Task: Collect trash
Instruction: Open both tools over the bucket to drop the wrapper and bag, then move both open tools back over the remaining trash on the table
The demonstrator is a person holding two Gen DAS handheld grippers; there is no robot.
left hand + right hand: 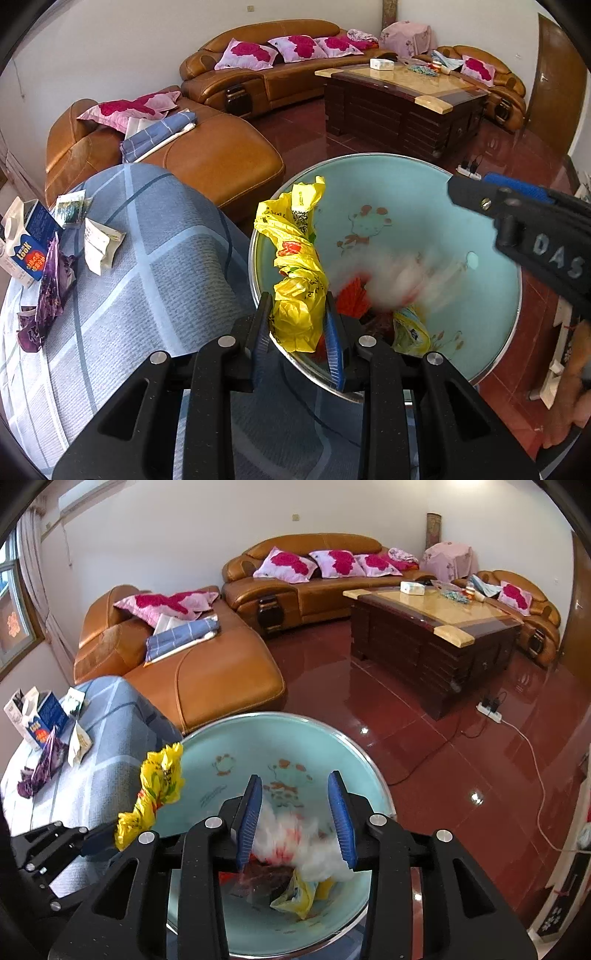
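A round teal bin (406,192) stands below both grippers, beside a table under a blue checked cloth (155,266). My left gripper (297,299) is shut on a crumpled yellow plastic bag (291,236), held over the bin's left rim. In the right wrist view that bag (159,782) sticks up at the left. My right gripper (294,777) hangs open over the bin's mouth. A blurred white plastic bag (295,838) lies just beneath its blue pads, above a yellow wrapper (299,893) and other trash on the bin's floor. A carton (29,243), a purple wrapper (51,288) and a white packet (98,245) lie on the cloth.
An orange leather chaise (207,679) stands right behind the table and bin. A long sofa (314,587) and a dark wooden coffee table (424,627) are farther back. A power strip (489,709) and its cable lie on the red tiled floor.
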